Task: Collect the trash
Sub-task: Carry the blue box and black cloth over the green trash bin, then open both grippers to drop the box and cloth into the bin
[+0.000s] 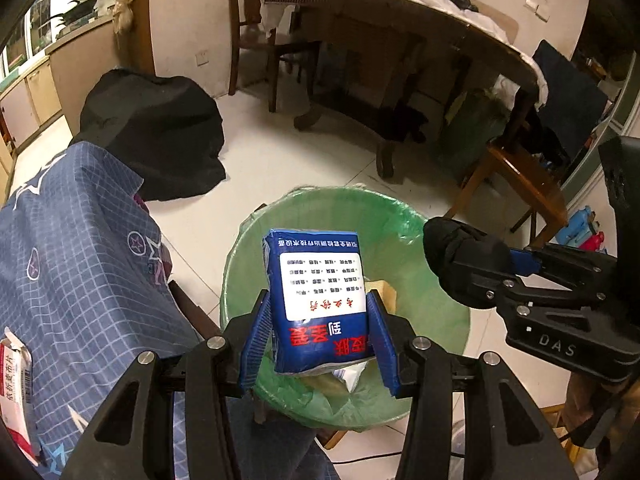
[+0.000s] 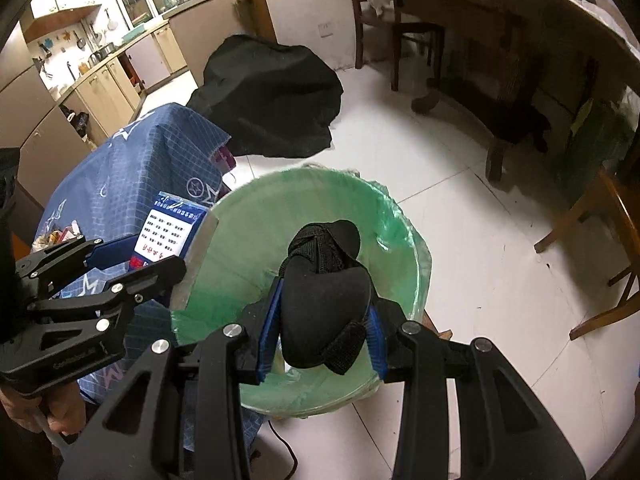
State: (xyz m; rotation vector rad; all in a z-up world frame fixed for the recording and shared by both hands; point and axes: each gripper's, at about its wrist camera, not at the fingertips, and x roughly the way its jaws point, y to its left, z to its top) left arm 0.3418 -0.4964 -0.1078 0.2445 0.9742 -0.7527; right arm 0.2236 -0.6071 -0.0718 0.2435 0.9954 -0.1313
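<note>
Your blue tissue pack (image 1: 320, 300) w/ the white label panel and red print sits clamped in your left gripper (image 1: 320, 320), blue pads pressed on both its sides, jaws about half apart. It hangs right over the trash bin (image 1: 432, 280), which has a green bag liner; some paper and scraps lie at the bottom. From the right wrist view the same pack (image 2: 168, 232) shows at the bin's left edge, above the rim.

Your right gripper (image 2: 324, 320) is closed on a black padded strap item (image 2: 324, 300), pads tight on both sides, jaws fairly narrow. That item is also over the bin's opening (image 2: 248, 220), nearer the middle. In the left wrist view it (image 1: 460, 256) pokes in from the right, over the bin's right rim.

Bin stands on the white tiled floor (image 1: 320, 160). Just left of it, a blue grid-pattern cloth (image 1: 72, 248) w/ stars covers a piece of furniture. Beyond that, a black cloth heap (image 1: 160, 132) on the floor. Farther back: a wooden desk (image 1: 400, 20) w/ a white cover, and wooden chairs (image 1: 260, 40) beside it.
</note>
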